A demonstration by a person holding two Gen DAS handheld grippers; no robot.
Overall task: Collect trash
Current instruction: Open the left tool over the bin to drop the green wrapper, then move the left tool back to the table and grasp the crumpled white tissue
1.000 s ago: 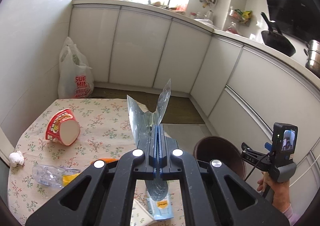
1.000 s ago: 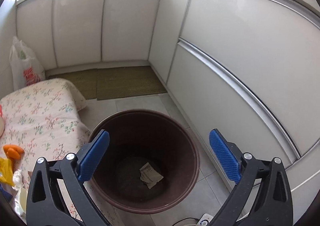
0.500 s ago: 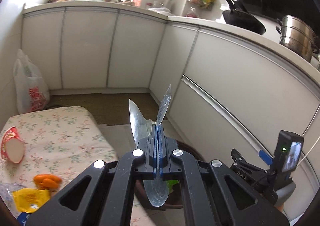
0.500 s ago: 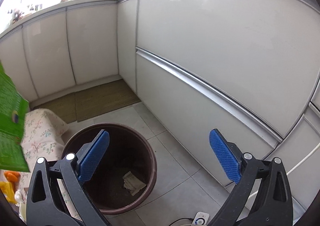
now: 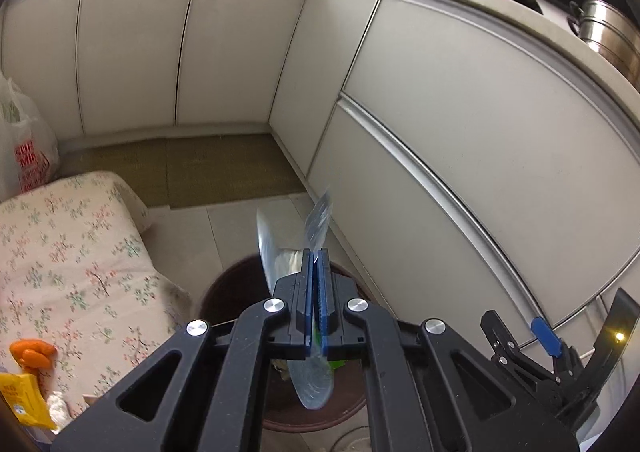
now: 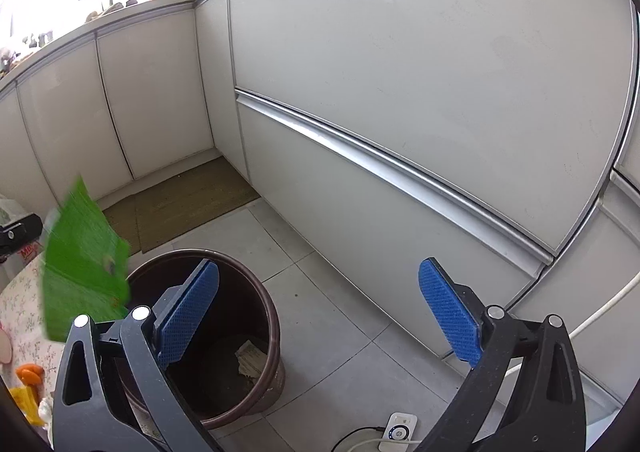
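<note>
Left wrist view, nearest first: the left gripper [image 5: 316,284] fills the lower centre of the frame, its blue pads pressed together on a crumpled wrapper [image 5: 280,248], silver inside and green on the outer face. One end of the wrapper fans up and left above the fingertips; the other end hangs down behind them, at bottom centre.

Directly beneath the pads sits the brown bin [image 5: 224,292], its rim curving out on either side of the gripper. A second ago the wrapper hung over the flowered table [image 5: 72,252], with the bin off to the lower right; now the table has slid to the lower left and the bin lies under the pinch. The carry looks finished, and letting go is likely the next step.

Still on the table at the lower left edge: an orange scrap [image 5: 32,352] and a yellow packet [image 5: 24,396], so more trash seems left to collect.

Right wrist view: the right gripper [image 6: 320,312] spans the bottom, pads spread wide and holding nothing. Between and behind the left pad, the bin's mouth opens at lower centre, with a paper scrap [image 6: 250,360] on its bottom. The wrapper shows green at middle left, blurred, hanging just above the bin's left rim.

Farther back, a mat [image 6: 184,200] lies on the tiled floor below white cabinets [image 6: 400,72].
</note>
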